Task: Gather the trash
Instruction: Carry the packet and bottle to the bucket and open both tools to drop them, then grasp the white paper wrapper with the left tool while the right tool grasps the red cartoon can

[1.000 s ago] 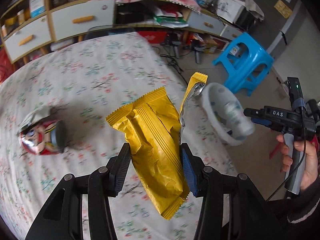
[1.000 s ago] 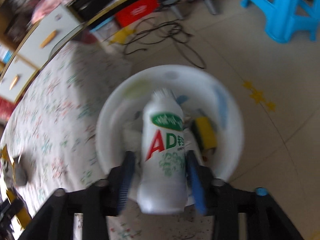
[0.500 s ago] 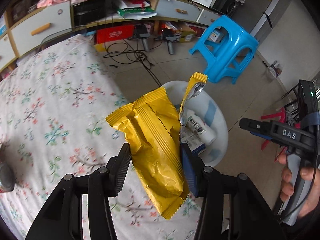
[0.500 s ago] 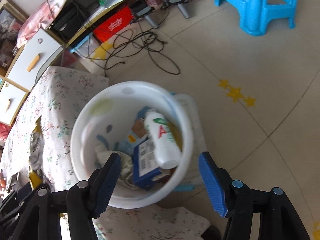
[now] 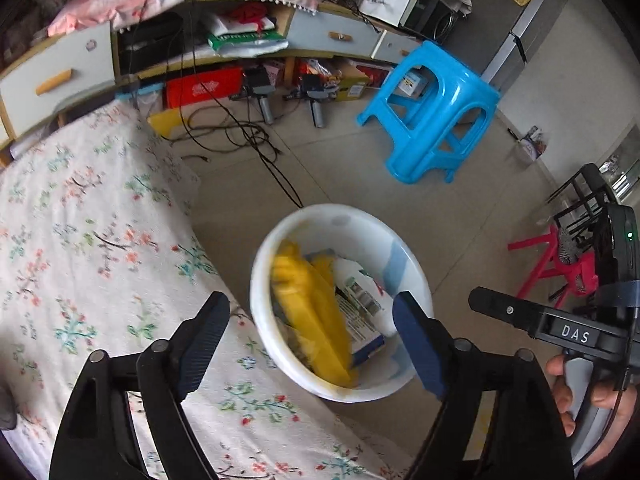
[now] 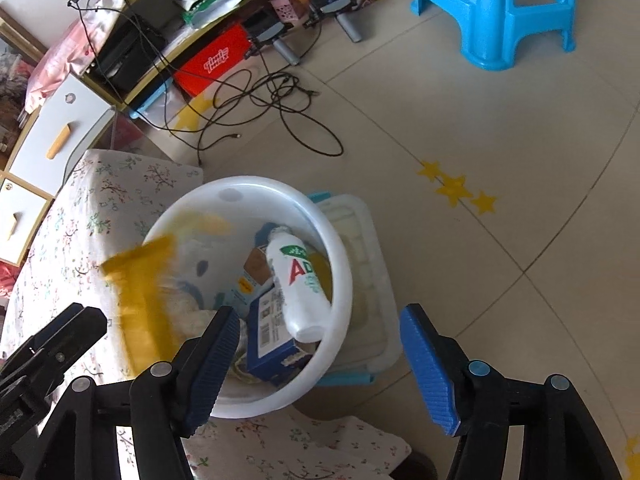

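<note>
Left wrist view, left to right: a flowered cloth (image 5: 92, 248) covers the table, whose right edge runs just beside a white basin (image 5: 412, 268) on the floor. The left gripper (image 5: 316, 340) hangs above that edge with its jaws spread wide and nothing between them. A blurred yellow wrapper (image 5: 316, 312) lies within the basin's outline, toward its left wall, beside a white bottle (image 5: 360, 292); whether the wrapper rests on the contents cannot be told. A blue stool (image 5: 432, 112) stands on the floor beyond, well apart. Right wrist view, left to right: the wrapper (image 6: 140, 292) appears smeared at the basin's left rim (image 6: 340, 264); the right gripper (image 6: 320, 360) is likewise wide open and empty above the basin, where the bottle (image 6: 298, 284) lies beside a blue carton (image 6: 268, 336).
</note>
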A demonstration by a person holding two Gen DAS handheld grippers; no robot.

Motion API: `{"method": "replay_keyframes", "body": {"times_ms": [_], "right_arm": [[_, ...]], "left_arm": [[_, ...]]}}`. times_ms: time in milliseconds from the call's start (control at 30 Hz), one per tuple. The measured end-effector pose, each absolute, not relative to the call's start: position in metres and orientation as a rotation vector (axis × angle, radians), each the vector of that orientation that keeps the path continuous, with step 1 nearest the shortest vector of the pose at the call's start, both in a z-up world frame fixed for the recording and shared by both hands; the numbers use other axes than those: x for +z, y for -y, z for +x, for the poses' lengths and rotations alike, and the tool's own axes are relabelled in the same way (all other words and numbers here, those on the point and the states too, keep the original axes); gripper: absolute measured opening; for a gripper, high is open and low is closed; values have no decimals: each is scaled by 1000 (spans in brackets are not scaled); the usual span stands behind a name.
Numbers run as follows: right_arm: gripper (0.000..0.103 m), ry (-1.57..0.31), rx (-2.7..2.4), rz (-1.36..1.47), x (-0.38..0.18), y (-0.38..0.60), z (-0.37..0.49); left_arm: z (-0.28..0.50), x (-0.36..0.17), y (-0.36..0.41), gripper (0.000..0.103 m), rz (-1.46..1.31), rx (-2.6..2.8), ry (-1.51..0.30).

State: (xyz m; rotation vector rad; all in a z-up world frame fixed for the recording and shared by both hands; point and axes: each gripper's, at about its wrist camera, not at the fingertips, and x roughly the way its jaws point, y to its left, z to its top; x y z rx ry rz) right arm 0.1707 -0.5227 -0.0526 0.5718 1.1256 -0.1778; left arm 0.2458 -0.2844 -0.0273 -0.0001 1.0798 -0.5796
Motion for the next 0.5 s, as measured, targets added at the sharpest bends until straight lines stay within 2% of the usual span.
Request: {"method": "replay_keyframes", "body": {"times_ms": [300,433,500], "right_arm": [[74,-1127,-148,530,-43,499,178],[88,-1124,-116,490,-36,476,184],[89,-1129,-94,449,-34,461,187]], "left_arm": [[231,-21,240,92,38,-505,-1063],[221,-19,204,98,61,-436,-1053],[216,-16,181,98,67,-399,-1044]]}}
